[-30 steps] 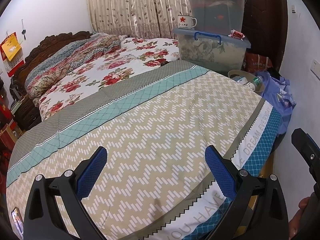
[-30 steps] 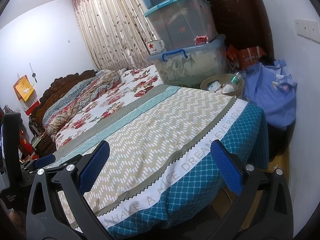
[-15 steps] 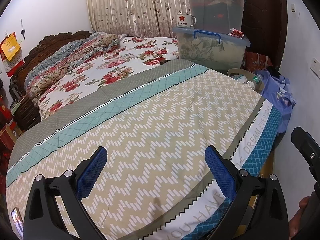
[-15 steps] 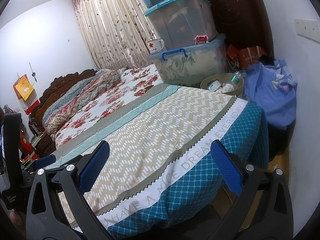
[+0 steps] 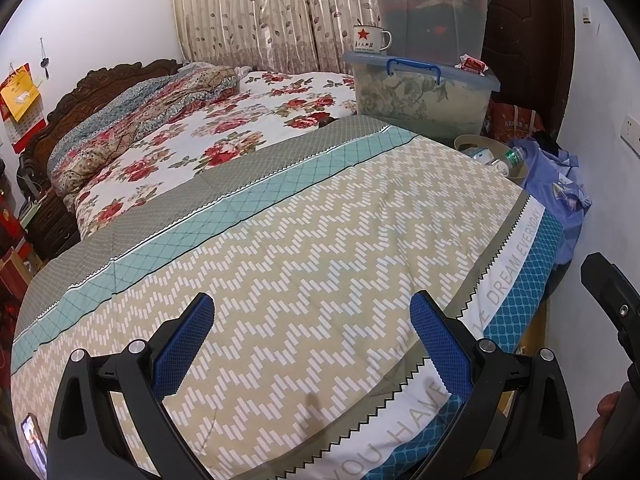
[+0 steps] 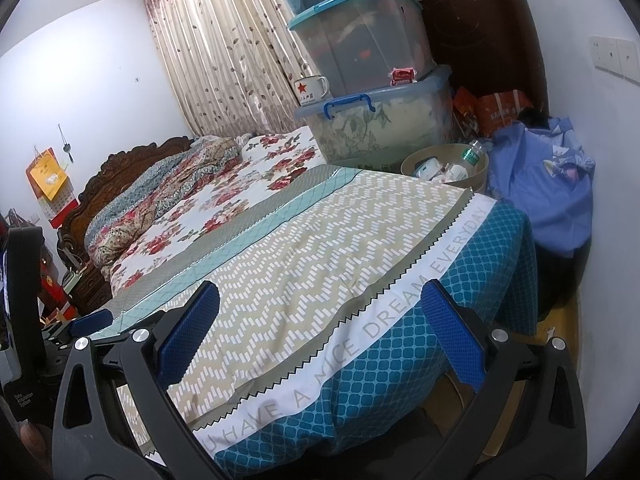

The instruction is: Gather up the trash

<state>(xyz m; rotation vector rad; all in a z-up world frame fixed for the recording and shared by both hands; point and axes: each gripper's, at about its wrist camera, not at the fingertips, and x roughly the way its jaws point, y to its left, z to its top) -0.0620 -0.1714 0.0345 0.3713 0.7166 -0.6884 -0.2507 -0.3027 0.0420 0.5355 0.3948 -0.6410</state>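
Calendar: a red and yellow wall calendar (image 5: 18,98) hangs on the far left wall, above the carved dark headboard (image 5: 100,88).
Bed: a floral sheet (image 5: 240,128) covers the far half; a chevron-patterned quilt (image 5: 320,248) with a teal band and printed lettering covers the near half.
Left gripper: the left gripper (image 5: 312,332) hovers over the near part of the quilt, its blue-padded fingers (image 5: 184,340) spread wide, nothing between them.
Right gripper: the right gripper (image 6: 320,324) is held over the near right corner of the quilt, its fingers (image 6: 452,332) likewise wide apart and empty.
Storage boxes: clear plastic boxes (image 6: 380,128) are stacked at the far side of the bed, before the curtain (image 5: 260,12); a white enamel mug (image 6: 311,89) with a red star and a small red packet (image 6: 403,77) sit on the lowest lid.
Trash: a round tan basket (image 6: 476,178) stands on the floor at the far right corner of the bed, just beside the boxes, holding a green-capped plastic bottle (image 6: 474,152) and pale crumpled items.
Far right: a blue cloth bundle (image 6: 548,192) lies just beside the basket, against the white wall.
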